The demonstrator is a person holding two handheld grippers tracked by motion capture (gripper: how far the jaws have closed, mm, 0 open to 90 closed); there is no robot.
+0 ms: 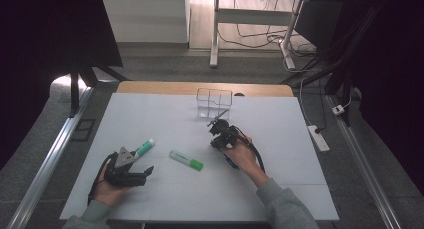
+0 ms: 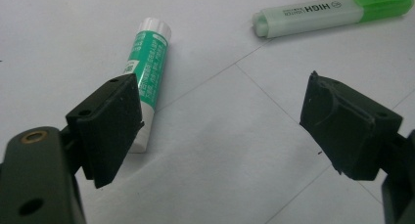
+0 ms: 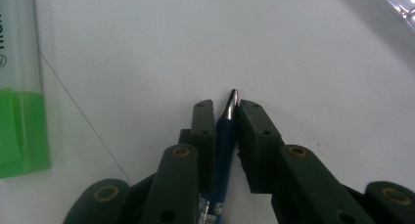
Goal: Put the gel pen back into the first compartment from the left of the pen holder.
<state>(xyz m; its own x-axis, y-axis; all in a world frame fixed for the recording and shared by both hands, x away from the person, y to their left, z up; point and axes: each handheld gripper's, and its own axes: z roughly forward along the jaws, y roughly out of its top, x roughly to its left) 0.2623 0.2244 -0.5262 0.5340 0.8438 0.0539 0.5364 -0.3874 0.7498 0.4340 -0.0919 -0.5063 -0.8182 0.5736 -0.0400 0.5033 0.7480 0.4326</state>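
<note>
Your right gripper (image 3: 226,111) is clamped on a blue pen (image 3: 224,136): in the right gripper view the pen runs up between the two black jaws, both pads pressing its barrel, with the metal tip poking out just past the jaw ends toward 12 o'clock. In the high view that gripper (image 1: 218,130) sits right of the table's centre, and the pen (image 1: 220,116) slants out of it toward 1 o'clock, its far end reaching close to the clear holder (image 1: 214,103) that stands near the table's far edge.

Your left gripper (image 2: 215,131) is released, its jaws spread wide with nothing between them. In the left gripper view a glue stick (image 2: 149,79) lies on the white table (image 2: 215,175) at 11 o'clock from the gap, its lower end just behind the left-hand jaw; whether they touch cannot be told. A green highlighter (image 2: 333,11) lies farther off at 1 o'clock.

In the high view the left gripper (image 1: 127,170) rests at the near left of the table (image 1: 280,189), the glue stick (image 1: 145,147) just beyond it at 1 o'clock, and the highlighter (image 1: 186,160) lies between your two hands, apart from both.
</note>
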